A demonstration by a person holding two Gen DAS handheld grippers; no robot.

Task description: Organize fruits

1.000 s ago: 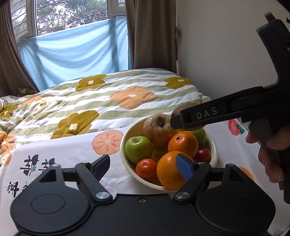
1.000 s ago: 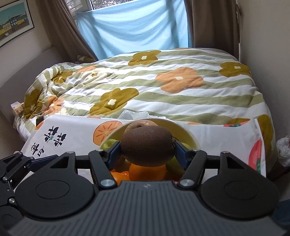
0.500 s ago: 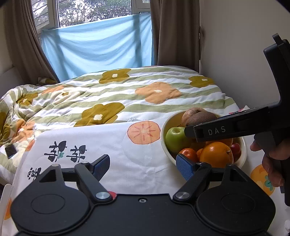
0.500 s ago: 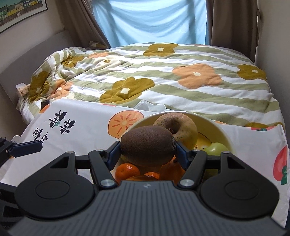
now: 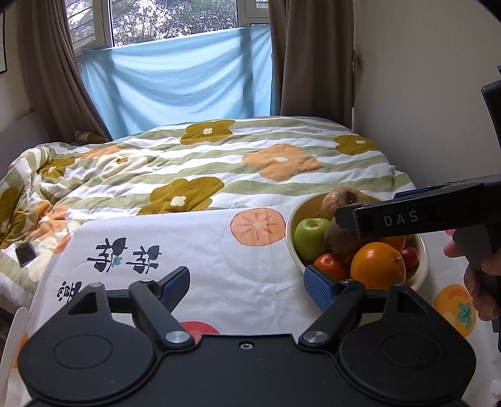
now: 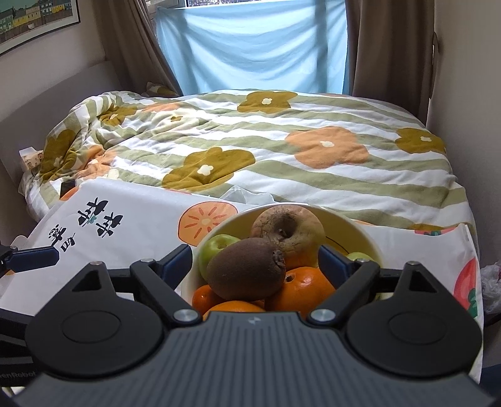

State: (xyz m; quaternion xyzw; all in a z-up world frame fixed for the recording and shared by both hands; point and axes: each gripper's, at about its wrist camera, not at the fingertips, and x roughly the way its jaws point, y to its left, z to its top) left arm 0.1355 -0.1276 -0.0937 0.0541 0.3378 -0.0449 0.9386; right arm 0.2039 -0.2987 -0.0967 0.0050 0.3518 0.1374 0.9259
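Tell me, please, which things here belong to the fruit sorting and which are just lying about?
Job: bowl; kiwi, now lying on the pile between the right gripper's just-opened jaws; green apple; oranges; wrinkled brown apple.

Lying about: phone on the quilt; framed picture.

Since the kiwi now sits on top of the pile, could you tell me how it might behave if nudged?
The kiwi is oval and rests on rounded oranges, so it would probably roll. Its fuzzy skin likely grips pads well. The right gripper has just been opening; its jaws stand clear of the kiwi.
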